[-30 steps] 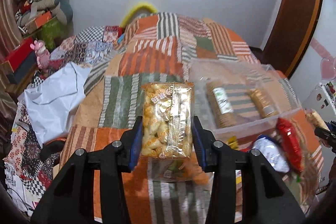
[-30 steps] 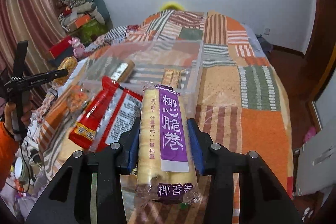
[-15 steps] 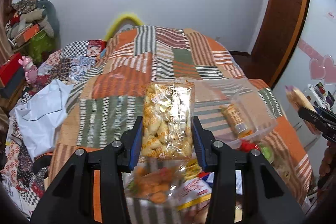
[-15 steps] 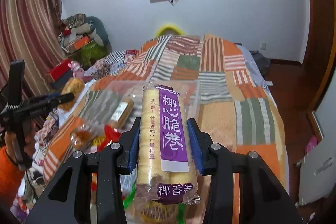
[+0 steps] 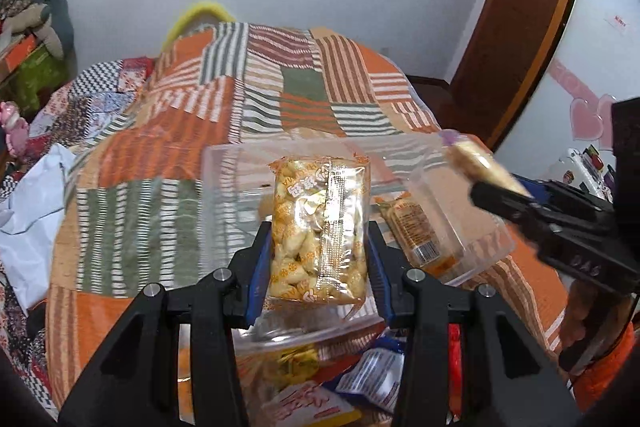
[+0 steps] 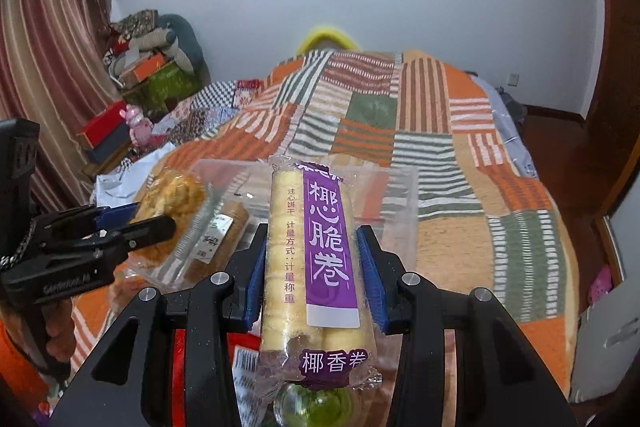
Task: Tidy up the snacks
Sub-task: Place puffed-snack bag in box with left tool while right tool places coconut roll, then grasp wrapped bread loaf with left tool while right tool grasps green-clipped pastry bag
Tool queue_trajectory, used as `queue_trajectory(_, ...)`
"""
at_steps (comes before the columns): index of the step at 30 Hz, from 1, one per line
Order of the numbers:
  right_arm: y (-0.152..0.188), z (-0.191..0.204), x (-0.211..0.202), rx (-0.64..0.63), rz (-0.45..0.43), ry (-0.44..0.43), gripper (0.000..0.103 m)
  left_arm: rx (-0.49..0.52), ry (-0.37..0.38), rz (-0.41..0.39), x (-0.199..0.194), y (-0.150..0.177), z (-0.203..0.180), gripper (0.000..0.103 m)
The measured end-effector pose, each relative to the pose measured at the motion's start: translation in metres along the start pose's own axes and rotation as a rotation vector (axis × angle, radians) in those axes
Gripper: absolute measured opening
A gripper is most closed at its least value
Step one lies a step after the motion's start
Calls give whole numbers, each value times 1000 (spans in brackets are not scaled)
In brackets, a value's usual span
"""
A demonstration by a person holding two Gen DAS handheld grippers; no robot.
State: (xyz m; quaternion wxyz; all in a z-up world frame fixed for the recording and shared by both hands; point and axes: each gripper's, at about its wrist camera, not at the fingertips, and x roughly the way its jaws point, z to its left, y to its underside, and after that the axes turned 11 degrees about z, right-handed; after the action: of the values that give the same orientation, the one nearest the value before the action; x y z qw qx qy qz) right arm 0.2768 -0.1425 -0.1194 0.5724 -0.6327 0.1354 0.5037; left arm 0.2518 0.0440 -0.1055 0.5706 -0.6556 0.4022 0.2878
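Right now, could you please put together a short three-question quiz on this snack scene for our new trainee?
1. True or false: the left gripper is empty.
2. Which colour is the label on the long wafer roll pack that the right gripper is clamping? A) green B) purple C) red
3. Fill in: both held packs hover at the clear plastic ___ on the patchwork bedspread.

Key
1. False: it grips a clear bag of yellow snacks.
2. B.
3. Bin; at least one wrapped biscuit pack already lies inside it.
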Motion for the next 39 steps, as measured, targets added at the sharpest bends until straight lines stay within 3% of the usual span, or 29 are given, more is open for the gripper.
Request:
queue_trajectory(7,-3,-2,29,1,102,-9,39,7,27,54,28,-8,-7,44)
queue_trajectory(14,-2,-4,35,-2,142,-15,40,9,45,93,42,-11,-10,44)
queue_trajectory(22,-2,-2,10,-19,82,11,45,18,29,51,19,-9,-12,44)
queue_trajectory(28,11,-3,-25,-38,26,35,55,42,-19,33,-10,5,-14,45)
queue_trajectory(34,40,-6,-50,-42,11,51,62,22,-35,39,-32,37,-13,54)
queue_trajectory(37,56,-8,-57,-37,16,56,71,11,-53,48,-38,56,-13,60)
queue_trajectory(39,68,-8,-60,-34,17,70,81,1,-68,62,-39,67,-13,70)
